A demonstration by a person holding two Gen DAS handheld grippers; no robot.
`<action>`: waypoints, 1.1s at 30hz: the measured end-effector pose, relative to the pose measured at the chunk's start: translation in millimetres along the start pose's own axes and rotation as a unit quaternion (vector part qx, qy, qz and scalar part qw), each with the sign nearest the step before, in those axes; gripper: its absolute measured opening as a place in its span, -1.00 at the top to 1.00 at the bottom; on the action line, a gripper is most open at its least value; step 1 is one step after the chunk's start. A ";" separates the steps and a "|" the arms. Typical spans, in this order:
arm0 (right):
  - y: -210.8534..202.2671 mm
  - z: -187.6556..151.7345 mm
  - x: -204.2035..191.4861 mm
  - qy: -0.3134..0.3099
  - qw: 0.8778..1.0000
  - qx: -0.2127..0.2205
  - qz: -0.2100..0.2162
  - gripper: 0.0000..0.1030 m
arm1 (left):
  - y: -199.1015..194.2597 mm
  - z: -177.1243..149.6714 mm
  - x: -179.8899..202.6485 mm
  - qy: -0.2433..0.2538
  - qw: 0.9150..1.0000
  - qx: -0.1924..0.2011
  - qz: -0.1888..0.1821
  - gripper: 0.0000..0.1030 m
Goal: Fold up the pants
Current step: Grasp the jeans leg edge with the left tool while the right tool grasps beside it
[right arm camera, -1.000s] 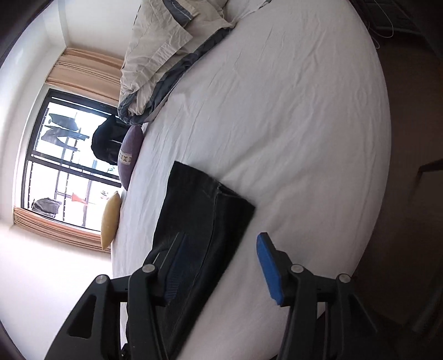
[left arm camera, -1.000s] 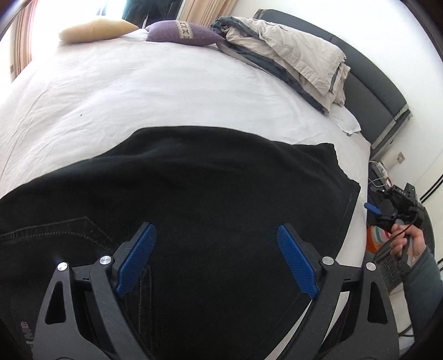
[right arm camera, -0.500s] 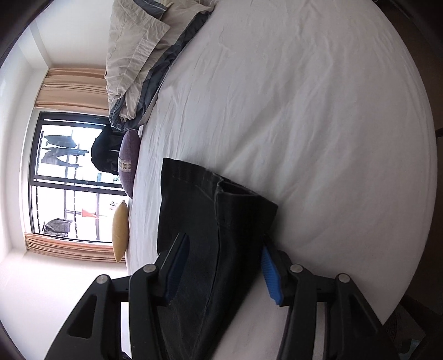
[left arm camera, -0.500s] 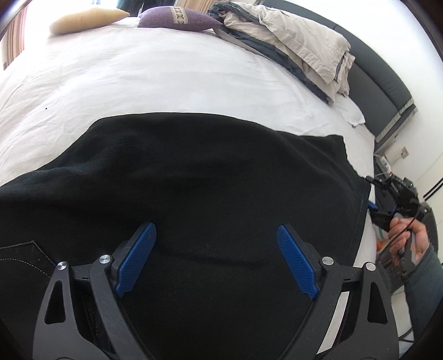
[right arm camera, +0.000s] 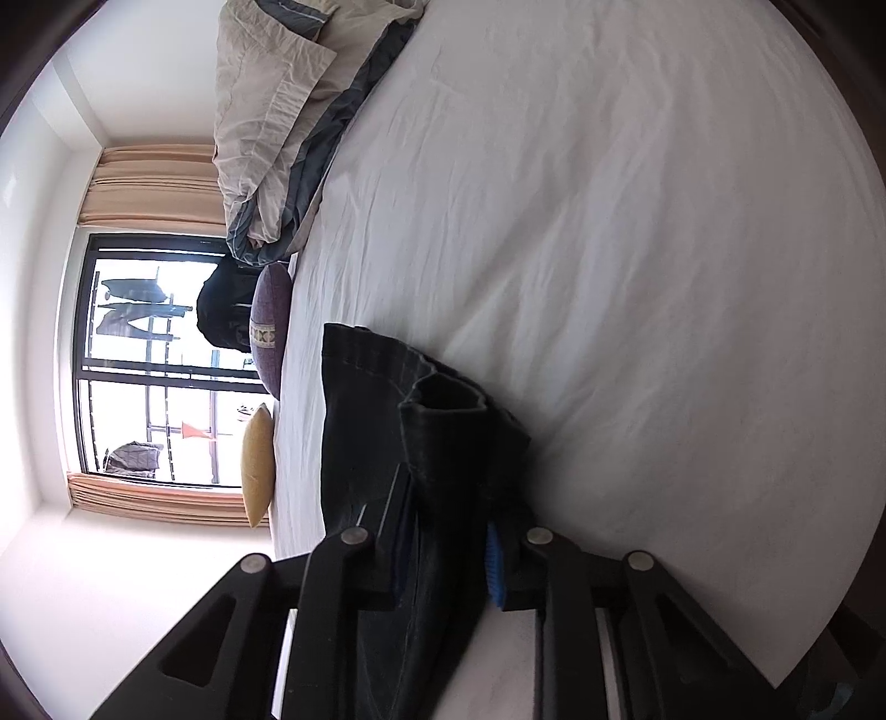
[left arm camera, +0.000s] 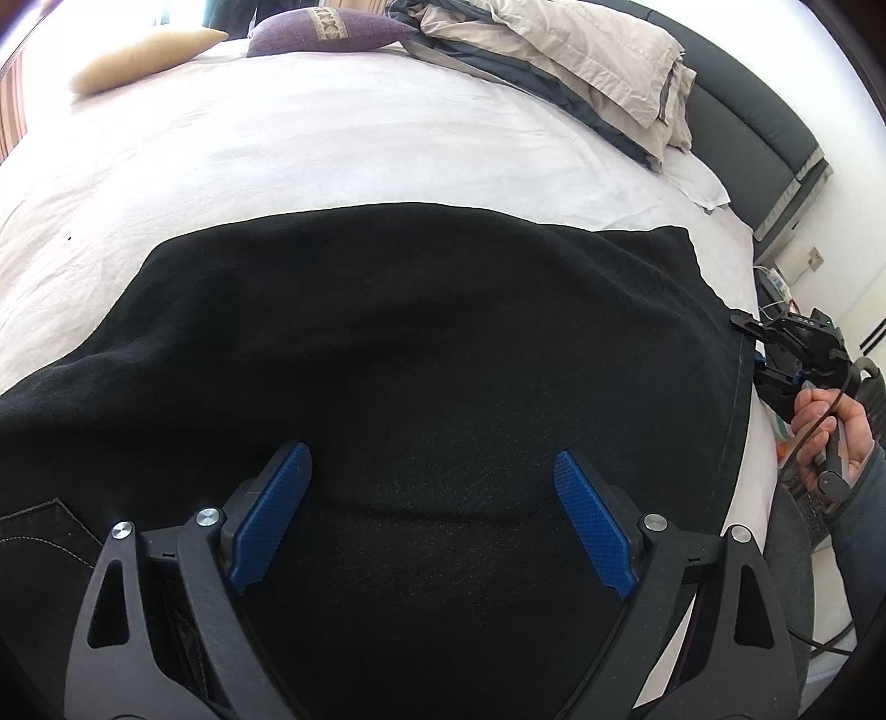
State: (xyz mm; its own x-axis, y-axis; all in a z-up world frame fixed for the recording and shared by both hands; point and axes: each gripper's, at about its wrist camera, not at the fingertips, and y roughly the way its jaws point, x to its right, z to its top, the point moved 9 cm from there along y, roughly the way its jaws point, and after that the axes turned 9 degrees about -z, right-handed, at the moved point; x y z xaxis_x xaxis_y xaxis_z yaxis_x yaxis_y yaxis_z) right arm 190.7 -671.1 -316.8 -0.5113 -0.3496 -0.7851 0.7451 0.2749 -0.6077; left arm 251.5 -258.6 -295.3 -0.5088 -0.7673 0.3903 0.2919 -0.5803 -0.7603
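Black pants (left arm camera: 421, 354) lie spread across the white bed (left arm camera: 332, 144), filling the lower half of the left wrist view. My left gripper (left arm camera: 432, 515) hovers just above the fabric, wide open and empty. My right gripper (left arm camera: 756, 354) shows at the right edge of that view, at the pants' hem end. In the right wrist view the right gripper (right arm camera: 448, 548) is shut on the cuff end of the pants (right arm camera: 437, 437), which bunches up between the fingers.
A beige and grey duvet (left arm camera: 570, 61) is piled at the head of the bed by the dark headboard (left arm camera: 758, 138). A purple cushion (left arm camera: 326, 27) and a yellow cushion (left arm camera: 144, 52) lie at the far side. The bed edge (left arm camera: 758, 443) is at right.
My right gripper moved onto the pants' cuff end and closed on it. My left gripper drifted along the pants while staying open.
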 end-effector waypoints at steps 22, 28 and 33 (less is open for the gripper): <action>26.0 -241.6 -168.4 -0.624 0.770 -0.026 -0.132 0.87 | -9.2 1.4 -12.2 -0.058 0.996 0.039 -0.057 -0.74; 45.8 -293.6 -151.7 -0.698 0.697 -0.018 -0.164 0.87 | -29.4 9.3 -19.2 -0.145 0.980 0.062 -0.122 -0.75; 30.9 -294.1 -163.5 -0.701 0.696 0.029 -0.154 0.87 | -32.9 19.7 -10.5 -0.220 0.954 0.059 -0.197 -0.76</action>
State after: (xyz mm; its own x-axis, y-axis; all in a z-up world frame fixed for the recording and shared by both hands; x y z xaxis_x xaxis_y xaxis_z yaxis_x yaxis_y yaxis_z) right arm 171.4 -342.0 -242.4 0.2384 -0.9257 0.2938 0.7298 -0.0288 -0.6830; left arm 263.2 -236.8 -264.2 -0.2164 -0.5094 0.8329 0.2511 -0.8534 -0.4567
